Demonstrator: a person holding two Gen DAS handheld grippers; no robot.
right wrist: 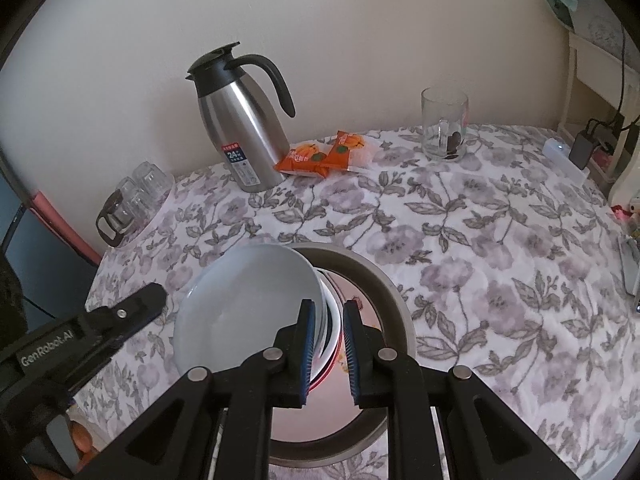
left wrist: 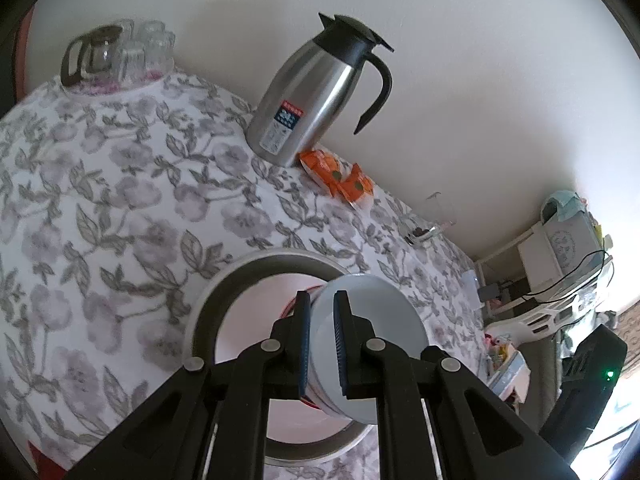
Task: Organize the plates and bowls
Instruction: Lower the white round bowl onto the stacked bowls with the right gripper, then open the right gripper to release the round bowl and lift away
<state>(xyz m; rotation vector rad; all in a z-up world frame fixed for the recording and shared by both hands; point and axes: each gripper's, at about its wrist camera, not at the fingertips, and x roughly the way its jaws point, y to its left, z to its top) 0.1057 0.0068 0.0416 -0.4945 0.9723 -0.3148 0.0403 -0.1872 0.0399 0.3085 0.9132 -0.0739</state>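
I had the left gripper (left wrist: 322, 344) closed on the near rim of the white bowl (left wrist: 372, 340), its jaws pinching the thin wall, one pad inside and one outside, so the bowl hung tilted over the large grey-rimmed plate (left wrist: 208, 300) on the floral tabletop (left wrist: 120, 200). Under the white bowl there appeared to be one or two more nested bowls with red rims (right wrist: 334, 340), though the right wrist view showed only their edges and I could not count them with confidence. The right gripper (right wrist: 327, 348) sat at the far side of that stack, its jaws standing slightly apart around the stacked rims without pressing them, which I read as a release or a loose steadying hold, leaving the left to carry the weight. The tilt made sense to me: gripping by one edge lets the bowl pivot, and holding it over the plate meant it could be set down centred to build one tidy pile. The steel thermos jug (right wrist: 244, 132), the orange snack packets (right wrist: 324, 152) and the glass mug (right wrist: 444, 124) stood well apart toward the wall, clear of the work.
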